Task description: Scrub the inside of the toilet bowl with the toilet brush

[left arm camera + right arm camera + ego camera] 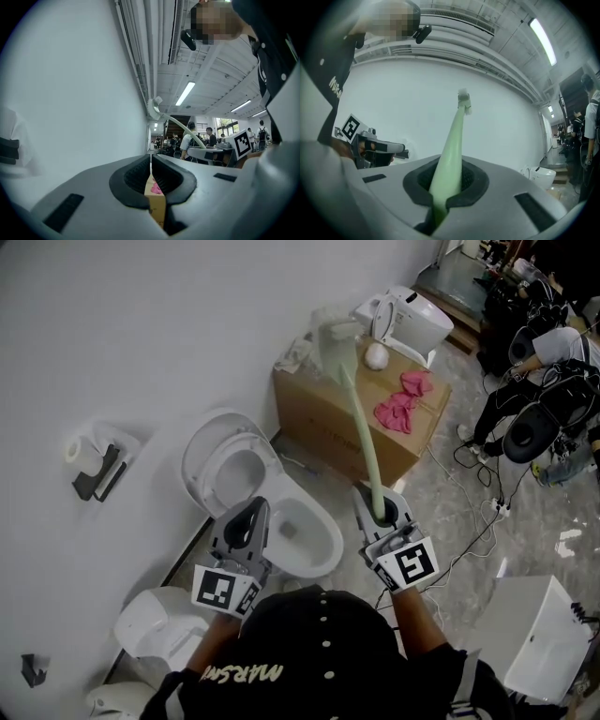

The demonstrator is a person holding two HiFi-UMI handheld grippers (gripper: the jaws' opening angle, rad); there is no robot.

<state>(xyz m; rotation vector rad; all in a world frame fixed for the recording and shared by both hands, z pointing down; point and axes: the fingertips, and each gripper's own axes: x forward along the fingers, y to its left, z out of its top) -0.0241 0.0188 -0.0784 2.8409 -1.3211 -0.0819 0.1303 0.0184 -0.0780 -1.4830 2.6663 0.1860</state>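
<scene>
The right gripper (380, 512) sits just right of centre in the head view, its jaws clamped on the lower end of the toilet brush (361, 427). The right gripper view shows the pale green handle pinched between the two black pads. The handle slants up toward the top middle of the frame, and the brush head (337, 334) hangs in the air in front of the cardboard box (328, 423), well away from the water. Held this way the bristles point away from the toilet bowl (333, 545), so scrubbing has not begun. The brush likely has to be tipped over and lowered, head first.

The left gripper (248, 521) hovers at the near left rim of the bowl with its jaws drawn together on nothing. In the left gripper view only a thin slit shows between the pads, with the box and a pink cloth (403, 399) seen through it. It seems parked there, not working.

The lid (220, 451) stands raised against the white wall at the left, so the bowl is open from above. Room is tight:
- The wall closes the left side.
- The box crowds the upper right, just behind the toilet.
- The left gripper overlaps the near rim and may want shifting aside.

The clearest path for the long handle looks to be from the right, over bare floor, where cables (473, 540) trail farther out.
</scene>
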